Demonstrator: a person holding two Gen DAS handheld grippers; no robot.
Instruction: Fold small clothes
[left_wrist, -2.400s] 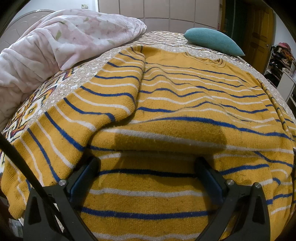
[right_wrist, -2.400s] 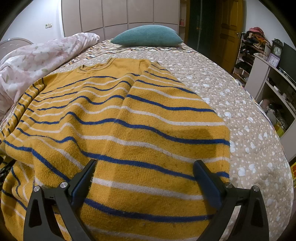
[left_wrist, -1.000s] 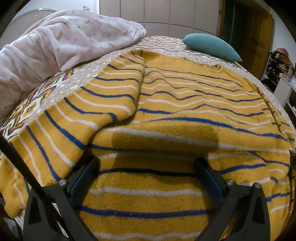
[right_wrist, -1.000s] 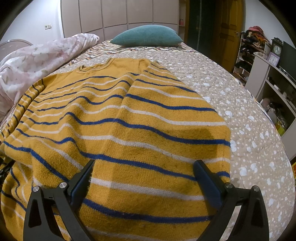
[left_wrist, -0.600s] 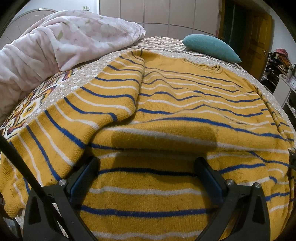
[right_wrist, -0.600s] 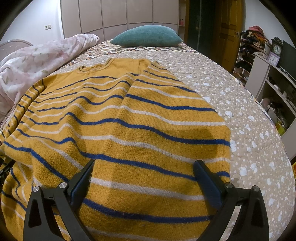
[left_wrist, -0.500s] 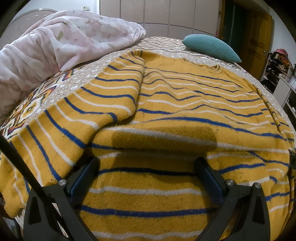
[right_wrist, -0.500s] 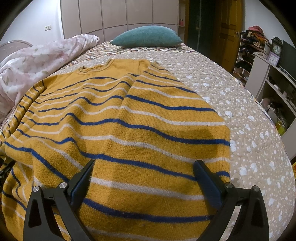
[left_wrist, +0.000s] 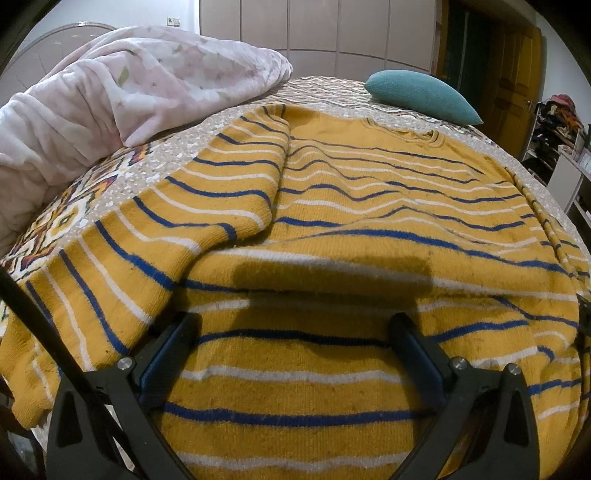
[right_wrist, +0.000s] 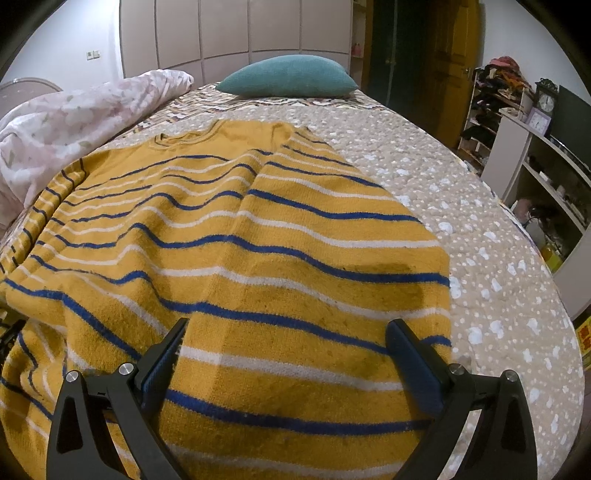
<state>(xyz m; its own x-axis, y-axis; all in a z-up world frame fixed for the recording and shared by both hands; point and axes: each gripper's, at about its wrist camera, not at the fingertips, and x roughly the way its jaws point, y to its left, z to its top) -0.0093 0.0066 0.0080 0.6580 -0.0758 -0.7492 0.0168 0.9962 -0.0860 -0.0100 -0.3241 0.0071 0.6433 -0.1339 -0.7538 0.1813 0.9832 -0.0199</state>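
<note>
Barely any change over the last couple of seconds: both views only drifted slightly, so my read is no fold has begun. Left gripper (left_wrist: 293, 341) and right gripper (right_wrist: 286, 341) both hover with fingers spread wide, holding nothing. Sweater (right_wrist: 229, 258) fills 6 to 12 o'clock: thick fuzzy yellow knit, blue-white stripes, sleeves folded inward, lying on the quilted bedspread (right_wrist: 461, 206). Pink blanket (left_wrist: 129, 96) at 10 o'clock, teal pillow (right_wrist: 288, 81) at 12.

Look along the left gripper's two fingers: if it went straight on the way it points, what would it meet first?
The left gripper, open, would most likely meet the yellow striped sweater first: knit fills the gap between its fingers. How far off the fabric lies is unclear.
</note>
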